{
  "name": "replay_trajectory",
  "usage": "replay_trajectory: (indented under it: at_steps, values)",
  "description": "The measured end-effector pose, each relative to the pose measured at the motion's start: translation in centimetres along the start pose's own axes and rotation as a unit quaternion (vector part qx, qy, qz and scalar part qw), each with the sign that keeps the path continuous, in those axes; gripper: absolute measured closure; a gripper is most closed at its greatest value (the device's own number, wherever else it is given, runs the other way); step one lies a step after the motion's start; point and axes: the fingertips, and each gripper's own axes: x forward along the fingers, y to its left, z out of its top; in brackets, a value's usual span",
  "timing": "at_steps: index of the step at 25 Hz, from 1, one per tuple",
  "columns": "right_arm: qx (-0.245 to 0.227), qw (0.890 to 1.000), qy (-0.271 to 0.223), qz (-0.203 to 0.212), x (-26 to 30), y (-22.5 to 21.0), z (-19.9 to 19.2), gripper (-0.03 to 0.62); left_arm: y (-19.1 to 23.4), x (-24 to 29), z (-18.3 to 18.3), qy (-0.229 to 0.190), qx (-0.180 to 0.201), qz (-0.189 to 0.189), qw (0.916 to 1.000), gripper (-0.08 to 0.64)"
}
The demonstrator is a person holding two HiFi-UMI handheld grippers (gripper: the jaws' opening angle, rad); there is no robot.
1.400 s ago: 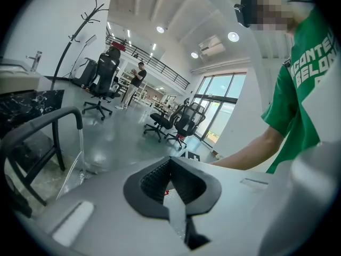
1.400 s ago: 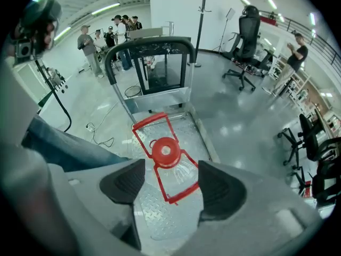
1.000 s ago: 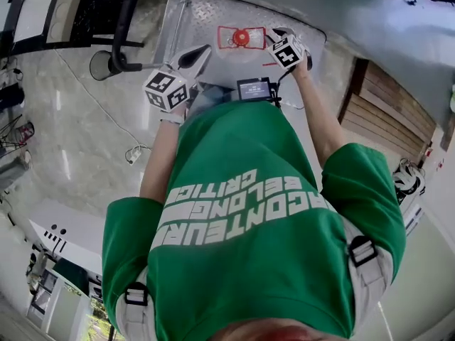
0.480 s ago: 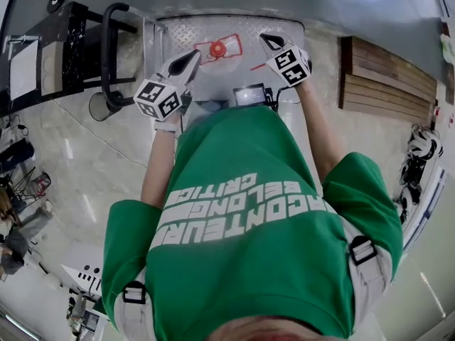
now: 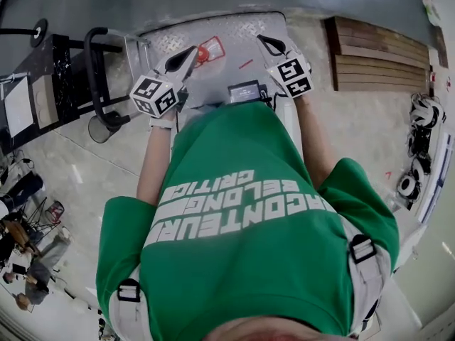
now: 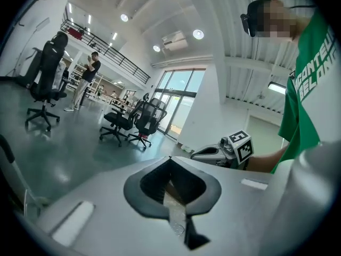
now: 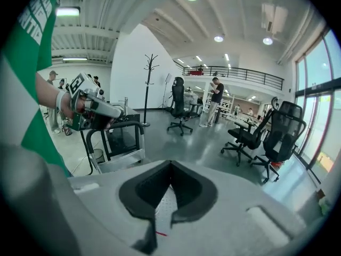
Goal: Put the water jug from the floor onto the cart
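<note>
Jug [image 5: 206, 52] is standing on the cart [image 5: 242, 27] deck, red cap up, I reckon. It's lying at three o'clock from my left gripper [image 5: 192, 51], just beside its tips, and at nine o'clock from the right gripper [image 5: 261, 40], further off. Both are hanging clenched, gripping nothing.

Person in a green short-sleeved T-shirt [image 5: 242, 261] printed with 2 lines of white block lettering, grey shoulder straps [image 5: 364, 275] with black buckles [image 5: 361, 249], and a small dark screen [image 5: 245, 91] at the chest. The left gripper [image 5: 189, 52] and right gripper [image 5: 264, 41] are pale grey with black-lined jaws, each bearing a white cube of black square markers.
</note>
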Motion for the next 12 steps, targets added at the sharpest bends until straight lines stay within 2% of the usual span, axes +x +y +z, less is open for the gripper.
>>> replay_trajectory:
  at_steps: [5,12]
  values:
    - [0.025,1.0,0.002,-0.01,-0.9,-0.2,-0.9,0.6,-0.2,1.2,-0.1,0.01,0.002,-0.015,0.9998,0.545]
    - [0.027,1.0,0.013,-0.005,-0.6,0.1,-1.4,0.6,0.4,1.3,-0.5,0.016,-0.004,-0.013,0.9998,0.545]
